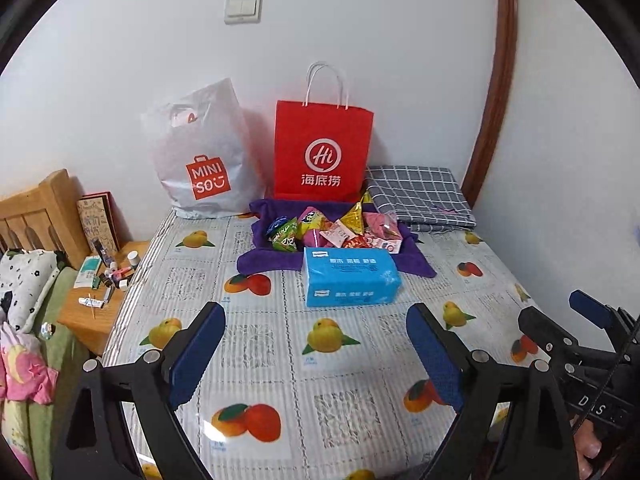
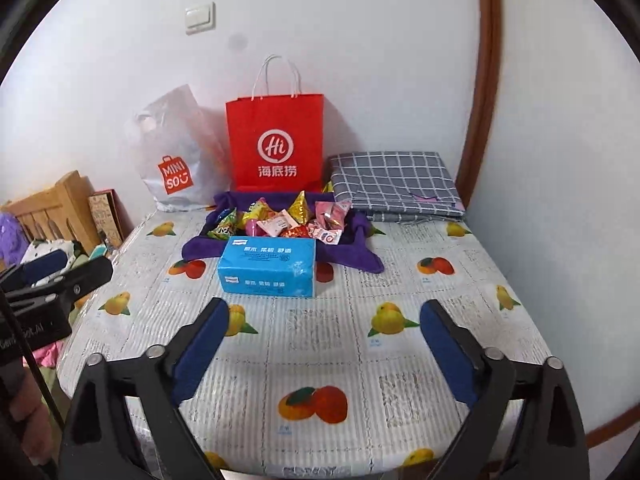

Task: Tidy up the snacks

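Both tools hover low over the near part of the bench [image 1: 320, 360], side by side and tilted down toward it. The left gripper [image 1: 316, 354] has its jaws spread wide with nothing between them, only the fruit-patterned cover below. The right gripper [image 2: 325, 350] is likewise wide apart and empty; in the left wrist view it shows at the right edge, with fingers of a hand [image 1: 590, 446] under its handle.

Further back, in the middle of the bench, a purple cloth [image 1: 260, 258] is spread out and carries the snacks [image 1: 336, 230]: a heap of small packets in green, yellow, pink and red. A blue pack of tissues [image 1: 350, 278] lies just in front of the heap, on the near edge of the cloth, between the grippers and the snacks.

Behind the cloth a red paper bag [image 1: 322, 152] stands upright against the wall, with a white plastic bag [image 1: 200, 156] beside it on the left and a folded checked cloth [image 1: 420, 196] on the right. Left of the bench a small wooden nightstand [image 1: 92, 320] holds little bottles and tubes.
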`<action>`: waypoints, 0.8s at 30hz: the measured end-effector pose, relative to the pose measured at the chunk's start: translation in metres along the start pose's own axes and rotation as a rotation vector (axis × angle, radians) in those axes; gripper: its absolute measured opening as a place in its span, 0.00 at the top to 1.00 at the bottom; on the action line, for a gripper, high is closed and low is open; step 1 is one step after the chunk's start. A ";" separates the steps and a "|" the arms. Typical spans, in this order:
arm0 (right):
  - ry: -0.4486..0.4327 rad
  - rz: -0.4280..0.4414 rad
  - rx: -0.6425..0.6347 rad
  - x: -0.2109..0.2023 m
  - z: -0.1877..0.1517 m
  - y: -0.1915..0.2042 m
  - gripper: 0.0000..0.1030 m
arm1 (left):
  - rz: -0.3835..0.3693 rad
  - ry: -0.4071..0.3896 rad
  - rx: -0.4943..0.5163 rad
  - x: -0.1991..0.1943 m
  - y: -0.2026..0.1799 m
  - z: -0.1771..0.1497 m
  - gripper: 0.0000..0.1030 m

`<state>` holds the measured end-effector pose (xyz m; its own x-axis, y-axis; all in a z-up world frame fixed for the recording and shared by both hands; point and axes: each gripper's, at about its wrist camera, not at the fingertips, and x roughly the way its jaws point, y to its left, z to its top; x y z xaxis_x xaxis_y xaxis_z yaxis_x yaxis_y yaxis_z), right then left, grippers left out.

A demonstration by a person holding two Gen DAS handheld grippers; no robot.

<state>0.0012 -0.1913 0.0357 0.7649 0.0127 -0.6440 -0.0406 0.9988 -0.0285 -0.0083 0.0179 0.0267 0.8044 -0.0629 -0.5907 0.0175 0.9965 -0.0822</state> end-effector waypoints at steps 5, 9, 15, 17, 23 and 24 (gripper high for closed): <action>-0.024 -0.013 0.013 -0.021 -0.010 -0.007 0.06 | -0.007 -0.040 0.015 -0.023 -0.008 -0.009 0.11; -0.049 -0.021 0.019 -0.039 -0.018 -0.012 0.06 | 0.000 -0.064 0.029 -0.036 -0.013 -0.013 0.11; -0.071 -0.032 0.022 -0.054 -0.028 -0.015 0.06 | 0.007 -0.076 0.040 -0.046 -0.018 -0.022 0.11; -0.076 -0.033 0.021 -0.056 -0.029 -0.014 0.06 | 0.018 -0.077 0.050 -0.046 -0.019 -0.023 0.10; -0.076 -0.025 0.010 -0.054 -0.033 -0.009 0.06 | 0.020 -0.075 0.045 -0.045 -0.018 -0.024 0.10; -0.073 -0.024 0.010 -0.053 -0.034 -0.008 0.06 | 0.022 -0.072 0.047 -0.044 -0.019 -0.024 0.10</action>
<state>-0.0605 -0.2016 0.0438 0.8105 -0.0078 -0.5857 -0.0156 0.9993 -0.0348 -0.0582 0.0008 0.0344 0.8456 -0.0389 -0.5323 0.0260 0.9992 -0.0316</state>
